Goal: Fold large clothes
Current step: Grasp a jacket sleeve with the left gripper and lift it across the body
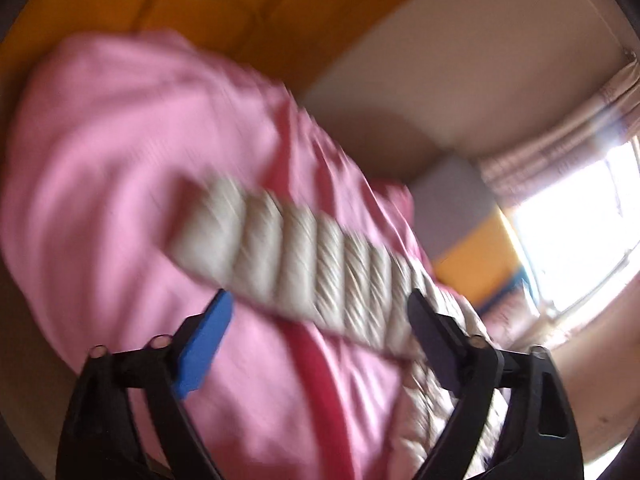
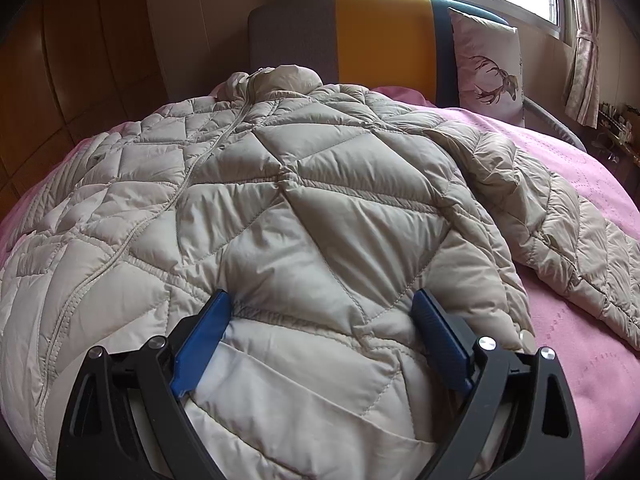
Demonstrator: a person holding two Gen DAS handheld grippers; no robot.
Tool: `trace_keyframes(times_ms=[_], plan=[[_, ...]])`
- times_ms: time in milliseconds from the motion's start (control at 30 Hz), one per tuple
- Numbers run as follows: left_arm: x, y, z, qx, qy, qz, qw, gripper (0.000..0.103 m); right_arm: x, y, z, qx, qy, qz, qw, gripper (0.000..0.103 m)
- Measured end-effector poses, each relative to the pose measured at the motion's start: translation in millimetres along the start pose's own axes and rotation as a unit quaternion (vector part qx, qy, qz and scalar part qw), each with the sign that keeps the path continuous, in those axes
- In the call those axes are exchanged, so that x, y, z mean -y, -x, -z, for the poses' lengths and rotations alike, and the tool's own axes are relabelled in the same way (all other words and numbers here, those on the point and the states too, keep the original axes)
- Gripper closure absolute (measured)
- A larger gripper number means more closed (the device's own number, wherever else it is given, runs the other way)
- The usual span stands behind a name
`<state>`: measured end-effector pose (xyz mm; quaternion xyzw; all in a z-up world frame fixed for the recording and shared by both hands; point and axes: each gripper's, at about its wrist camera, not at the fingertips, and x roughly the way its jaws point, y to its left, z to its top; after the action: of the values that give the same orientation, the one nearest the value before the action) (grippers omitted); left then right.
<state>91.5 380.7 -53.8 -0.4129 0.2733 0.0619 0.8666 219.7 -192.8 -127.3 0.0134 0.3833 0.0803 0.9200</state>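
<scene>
While spread front-up across the pink bed (image 2: 580, 208), quilted coat (image 2: 280, 208) only partly folded, sleeve (image 2: 560, 216) flung out at right of frame.

Runs with its long axis from hem at the bottom of the right wrist view up to collar (image 2: 280, 76) at upper centre, toward the headboard (image 2: 380, 36) and pillow (image 2: 486, 64). Lies directly under and ahead of the right claw (image 2: 322, 316), jaws released and spread wide, pads straddling the hem panel without pinching it. In the blurred left wrist view, crosses as a ribbed pale sleeve or edge (image 1: 296, 256) from centre to lower right, over pink cover. Left claw (image 1: 320, 316) likewise released, nothing clamped; whether its dark right pad brushes the fabric cannot be told. Right claw judged nearer the hem.
</scene>
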Motion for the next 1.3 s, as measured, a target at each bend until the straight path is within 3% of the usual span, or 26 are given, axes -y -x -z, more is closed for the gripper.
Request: trace_keyframes(times_ms=[67,167,267,333,467,500,533,567,600,700,767,1000,1133,1300], plan=[[6,-27,11,-0.033,-0.003,0.002,0.9995,0.030,0,0,0,0.000,0.000,0.000,1.000,0.011],[2,-62,12,-0.041,0.010,-0.024,0.9988,0.032,0,0,0,0.001,0.000,0.000,1.000,0.011],[-15,-90,1,-0.043,0.063,-0.064,0.9950,0.032,0,0,0,0.001,-0.001,-0.002,1.000,0.011],[-31,-101,-4,-0.037,0.118,-0.074,0.9895,0.032,1,0,0,0.003,-0.001,-0.002,1.000,0.011],[-41,-108,-7,-0.006,0.158,-0.065,0.9853,0.032,1,1,1,0.005,-0.001,-0.002,1.000,0.011],[-44,-109,-9,0.002,0.170,-0.061,0.9836,0.038,1,1,1,0.005,-0.001,-0.003,1.000,0.011],[-47,-111,-12,0.009,0.180,-0.063,0.9816,0.051,1,1,1,0.006,-0.002,-0.004,1.000,0.011],[-51,-114,-15,0.007,0.190,-0.068,0.9795,0.080,1,1,1,0.006,-0.002,-0.004,1.000,0.011],[-57,-117,-18,0.002,0.208,-0.068,0.9758,0.096,2,2,2,0.006,-0.002,-0.004,1.000,0.011],[-65,-106,-24,0.029,0.242,-0.042,0.9688,0.099,2,2,2,0.006,-0.002,-0.004,1.000,0.011],[-58,-88,-31,0.065,0.229,-0.019,0.9711,0.100,2,2,1,0.006,-0.002,-0.005,1.000,0.011],[-25,-56,-28,0.096,0.177,0.005,0.9795,0.100,3,2,1,0.005,-0.003,-0.005,1.000,0.011],[34,-35,-26,0.136,0.070,0.013,0.9882,0.100,1,0,1,0.003,-0.001,-0.003,1.000,0.010],[145,-21,-4,0.152,-0.088,0.046,0.9834,0.100,-2,0,1,0.003,0.008,0.012,1.000,0.009]])
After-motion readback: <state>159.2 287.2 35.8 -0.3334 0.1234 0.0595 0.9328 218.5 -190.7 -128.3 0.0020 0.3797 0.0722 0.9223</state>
